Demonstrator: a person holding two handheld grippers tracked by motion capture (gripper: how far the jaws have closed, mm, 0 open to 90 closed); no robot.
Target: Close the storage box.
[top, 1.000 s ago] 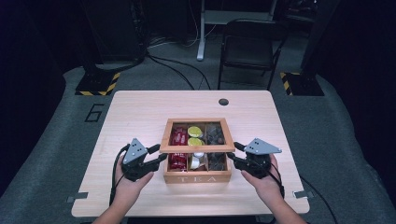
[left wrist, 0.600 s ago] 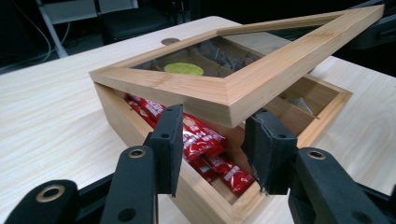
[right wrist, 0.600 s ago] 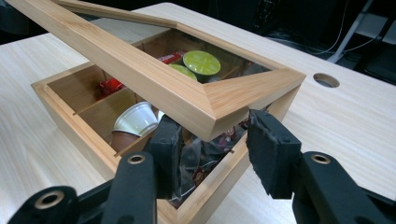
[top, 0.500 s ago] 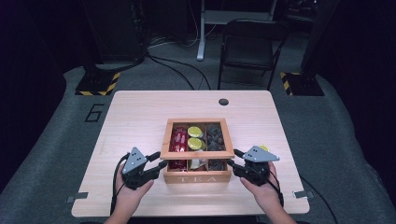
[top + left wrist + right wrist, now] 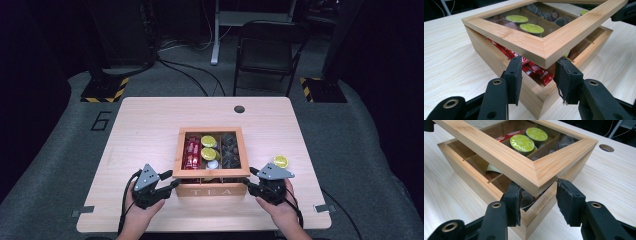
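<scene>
My left claw pinched the lid at its near-left corner; the tea box sat near the table front, centred. The lid looked rigid, light wood with a fragile pane. My right claw gripped the near-right corner.

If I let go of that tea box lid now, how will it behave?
The lid looks like a rigid bamboo frame with a clear pane, so it probably won't flex. Raised at the front over the box, it would likely drop shut, rattling the pane.
</scene>
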